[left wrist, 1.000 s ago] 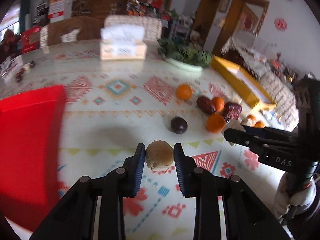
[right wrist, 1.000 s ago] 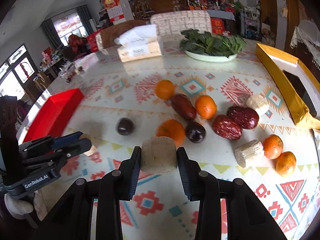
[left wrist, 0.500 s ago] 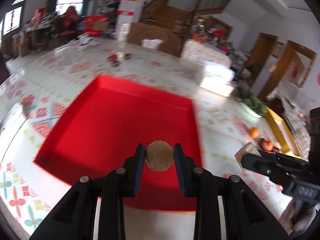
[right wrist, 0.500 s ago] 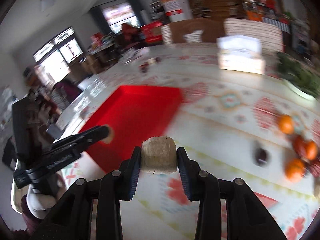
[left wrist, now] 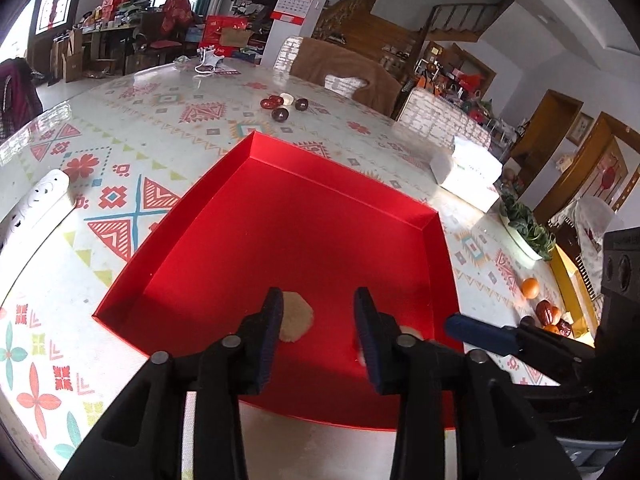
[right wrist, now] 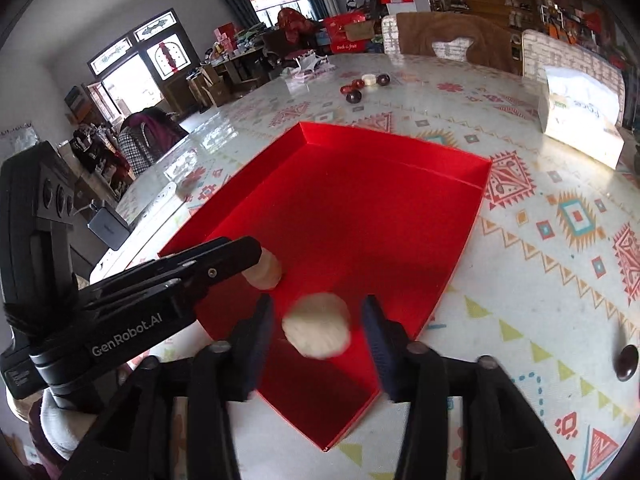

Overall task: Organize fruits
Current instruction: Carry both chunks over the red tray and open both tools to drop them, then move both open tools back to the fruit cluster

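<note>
Both your grippers hang over the red tray (left wrist: 424, 220).
Your left gripper (left wrist: 318, 320) is opening, its pale chunk (left wrist: 296, 316) lying loose on the tray floor; your right gripper (right wrist: 318, 330) is opening too, the second chunk (right wrist: 318, 330) untouched between its jaws.

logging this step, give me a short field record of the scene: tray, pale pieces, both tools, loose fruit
tray: red tray on the patterned table
left piece: pale chunk on the tray floor, beside one finger
right piece: pale chunk between the fingers, blurred, no pad touching it
left tool: jaws opening, over the tray
right tool: jaws opening, over the tray's near corner
loose fruit: dark fruits beyond the tray; orange far right
</note>
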{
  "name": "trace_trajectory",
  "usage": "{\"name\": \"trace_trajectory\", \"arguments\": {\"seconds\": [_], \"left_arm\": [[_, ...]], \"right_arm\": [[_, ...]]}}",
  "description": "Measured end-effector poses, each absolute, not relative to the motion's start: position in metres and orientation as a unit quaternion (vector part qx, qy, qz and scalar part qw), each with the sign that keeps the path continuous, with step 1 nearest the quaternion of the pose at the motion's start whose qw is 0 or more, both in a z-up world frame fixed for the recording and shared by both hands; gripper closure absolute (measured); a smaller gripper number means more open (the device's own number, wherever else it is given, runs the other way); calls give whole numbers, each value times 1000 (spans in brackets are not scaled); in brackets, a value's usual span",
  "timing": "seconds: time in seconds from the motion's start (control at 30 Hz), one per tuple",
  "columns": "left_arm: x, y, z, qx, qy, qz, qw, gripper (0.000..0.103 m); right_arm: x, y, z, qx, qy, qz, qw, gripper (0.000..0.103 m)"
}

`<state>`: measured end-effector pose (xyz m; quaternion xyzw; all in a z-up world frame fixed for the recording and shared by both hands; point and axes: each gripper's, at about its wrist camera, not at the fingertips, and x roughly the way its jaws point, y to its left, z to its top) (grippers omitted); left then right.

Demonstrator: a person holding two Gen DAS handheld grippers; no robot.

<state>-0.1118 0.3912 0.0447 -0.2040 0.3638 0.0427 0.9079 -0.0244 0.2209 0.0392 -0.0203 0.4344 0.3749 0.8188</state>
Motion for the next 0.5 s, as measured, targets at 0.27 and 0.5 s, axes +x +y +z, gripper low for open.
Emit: {"name": "trace_trajectory", "arguments": {"seconds": [0.27,0.5], "left_arm": [[-127,388,64,-214,331,40,918,56],[-141,379,77,-210,317,35,924,55]], "right_arm": [[-27,198,48,-30,425,292,857,43],[-28,202,19,-65,470,248,845,51]]}}
